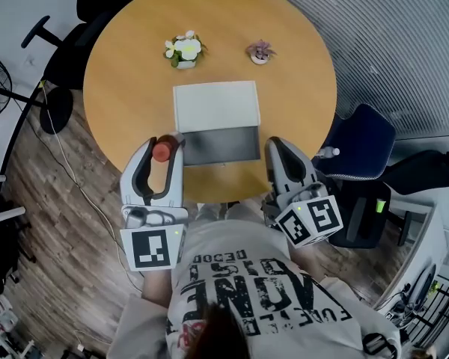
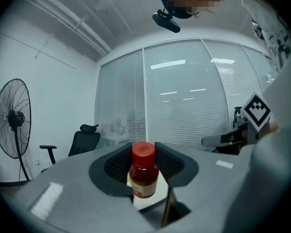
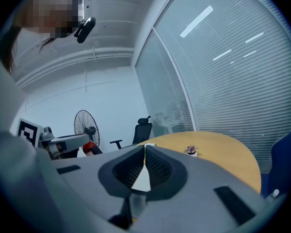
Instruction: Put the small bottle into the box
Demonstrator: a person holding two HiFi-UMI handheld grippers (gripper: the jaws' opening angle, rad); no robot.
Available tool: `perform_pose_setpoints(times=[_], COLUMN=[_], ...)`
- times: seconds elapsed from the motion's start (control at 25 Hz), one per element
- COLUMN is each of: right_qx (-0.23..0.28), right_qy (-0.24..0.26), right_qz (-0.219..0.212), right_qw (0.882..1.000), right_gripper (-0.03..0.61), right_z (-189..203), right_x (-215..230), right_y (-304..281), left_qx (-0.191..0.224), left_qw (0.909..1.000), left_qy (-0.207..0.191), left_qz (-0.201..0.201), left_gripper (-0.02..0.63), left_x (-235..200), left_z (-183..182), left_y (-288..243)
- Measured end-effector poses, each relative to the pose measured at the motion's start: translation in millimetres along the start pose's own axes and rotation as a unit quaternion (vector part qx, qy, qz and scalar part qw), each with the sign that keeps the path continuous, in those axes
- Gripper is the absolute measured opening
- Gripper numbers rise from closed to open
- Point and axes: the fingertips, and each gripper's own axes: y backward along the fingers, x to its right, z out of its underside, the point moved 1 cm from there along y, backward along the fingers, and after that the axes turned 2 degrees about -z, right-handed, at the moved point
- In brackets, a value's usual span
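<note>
1. Left claw [image 1: 165, 146]: clamped on the bottle [image 2: 144, 176], with the pads on either side of the red cap and shoulder. The bottle sits upright.
2. The bottle is in the air over the near edge of the table [image 1: 135, 73], just beside the box's near-left corner and not yet over the box.
3. Handling, as a judgement: the bottle is small and looks light and stiff, maybe glass, so don't drop it. Its round, smooth sides could twist or slip in the pads. The hold high up at the shoulder looks fine, and a lower grip on the labelled body would be steadier.
4. Box [image 1: 221, 146]: it sits mid-table with the white lid flipped back and away. The grey inside is bare, and the opening faces up. It looks like thin card, so a knock would likely slide it. The bottle should be set in gently.
5. Two little plant pots, flowers [image 1: 184, 49] and plant [image 1: 260, 51], stand beyond the box, well apart from the claws.
6. Right claw [image 3: 144, 152]: its jaws are together with nothing between them. It hovers near the box's near-right corner.
</note>
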Motion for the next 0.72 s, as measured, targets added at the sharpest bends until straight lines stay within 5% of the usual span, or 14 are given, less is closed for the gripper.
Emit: perform_pose_setpoints(times=[0.36, 0.52, 0.72], right_qx=[-0.003, 0.003, 0.006], right_qy=[0.002, 0.008, 0.011], right_qz=[0.020, 0.016, 0.006], right_qw=[1.000, 1.000, 1.000], right_gripper=[0.015, 0.015, 0.015], right_z=[2, -3, -8], right_x=[-5, -6, -2], right_y=[-7, -11, -13], left_qx=[0.024, -0.003, 0.028], left_qw=[0.9995, 0.9997, 0.9994], left_qy=[-0.004, 0.006, -0.006], left_qz=[0.022, 0.023, 0.018], left_gripper=[0.155, 0.155, 0.155], left_x=[-11, -10, -8], left_z=[-1, 6, -7], left_y=[-6, -4, -8])
